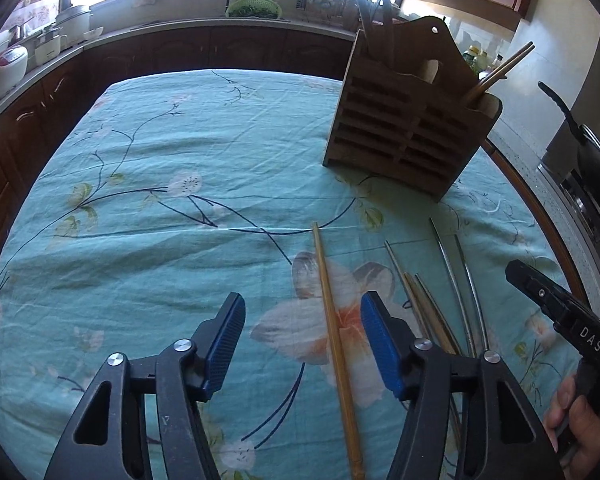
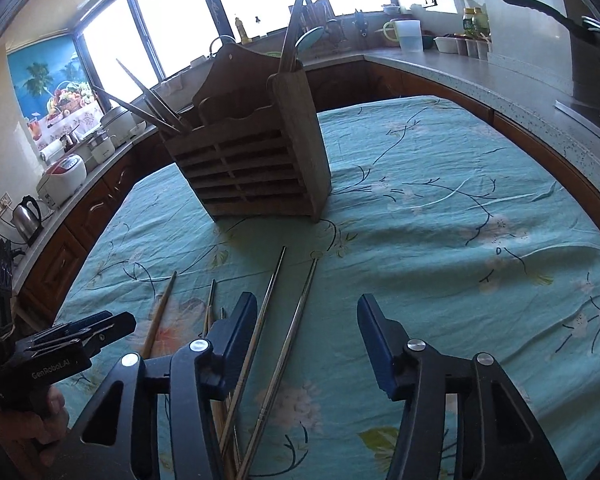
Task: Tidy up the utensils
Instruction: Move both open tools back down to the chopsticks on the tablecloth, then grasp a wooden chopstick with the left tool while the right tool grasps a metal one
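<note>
Left gripper held low and pointed forward, jaws spread wide, blue pads facing each other, nothing between them gripped. Right gripper likewise level and forward, jaws wide apart, pads bare. Seen from the left wrist view, right hand wrapped around its black handle at the far right edge. Seen from the right wrist view, left hand clutching its handle at lower left, fingers curled.

Daylight enters through the windows, which are overexposed. Fisheye distortion curves the edges; corners vignette black. Focus is sharp.
</note>
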`<state>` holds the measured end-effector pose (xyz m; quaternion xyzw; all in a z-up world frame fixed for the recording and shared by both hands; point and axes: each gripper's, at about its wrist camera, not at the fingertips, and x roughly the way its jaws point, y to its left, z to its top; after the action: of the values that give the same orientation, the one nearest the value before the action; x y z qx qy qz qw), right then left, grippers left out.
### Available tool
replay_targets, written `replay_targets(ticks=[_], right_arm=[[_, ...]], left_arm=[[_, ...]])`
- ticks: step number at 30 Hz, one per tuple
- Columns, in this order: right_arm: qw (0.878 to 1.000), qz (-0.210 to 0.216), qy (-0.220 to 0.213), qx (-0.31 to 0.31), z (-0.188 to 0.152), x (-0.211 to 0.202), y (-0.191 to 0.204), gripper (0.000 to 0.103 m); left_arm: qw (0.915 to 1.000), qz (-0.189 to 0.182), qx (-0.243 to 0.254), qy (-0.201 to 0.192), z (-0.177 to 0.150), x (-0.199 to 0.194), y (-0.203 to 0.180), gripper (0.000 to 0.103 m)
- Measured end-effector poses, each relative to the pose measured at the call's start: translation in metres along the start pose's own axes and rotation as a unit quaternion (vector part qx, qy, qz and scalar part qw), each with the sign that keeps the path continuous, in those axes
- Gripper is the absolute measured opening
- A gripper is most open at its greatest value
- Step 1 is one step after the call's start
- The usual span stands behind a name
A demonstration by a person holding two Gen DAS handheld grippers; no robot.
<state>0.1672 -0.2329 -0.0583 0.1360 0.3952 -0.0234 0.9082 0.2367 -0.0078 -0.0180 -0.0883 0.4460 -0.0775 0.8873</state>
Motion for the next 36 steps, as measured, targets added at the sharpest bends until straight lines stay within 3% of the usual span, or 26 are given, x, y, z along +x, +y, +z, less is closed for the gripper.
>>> replay_targets(ticks=[9,11,16,19,21,23,28,36], right_arm=[[0.999,-0.02,0.045,-0.018,0.013,0.043,0.001,0.035],[0.998,-0.024,0.052,-0.021,0.017,0.05,0.001,0.03],[0.993,-0.057,0.066,-0.081,0.02,0.066,0.019,0.029],[0.99,-0.065,0.065,-0.108,0.017,0.067,0.028,0.017],[0.99,-0.062,0.065,-0.112,0.017,0.067,0.028,0.008],[0.991,-0.057,0.066,-0.106,0.017,0.066,0.026,0.007],[0.996,-0.02,0.064,-0.057,0.021,0.057,0.014,0.004],[0.999,0.021,0.009,-0.028,0.031,-0.001,0.011,0.004]], left_arm=[[0.9991,0.001,0.01,0.04,0.027,0.046,-0.007,0.044],[0.9991,0.008,0.019,0.038,0.031,0.051,-0.009,0.044],[0.9977,0.036,0.048,0.032,0.033,0.063,-0.024,0.039],[0.9944,0.06,0.085,0.022,0.027,0.065,-0.04,0.029],[0.9945,0.054,0.088,0.02,0.026,0.066,-0.042,0.016],[0.9951,0.046,0.085,0.021,0.027,0.067,-0.041,0.006],[0.9979,0.014,0.057,0.027,0.029,0.059,-0.026,0.003],[0.9979,-0.063,-0.004,-0.009,0.027,0.005,0.0,0.003]])
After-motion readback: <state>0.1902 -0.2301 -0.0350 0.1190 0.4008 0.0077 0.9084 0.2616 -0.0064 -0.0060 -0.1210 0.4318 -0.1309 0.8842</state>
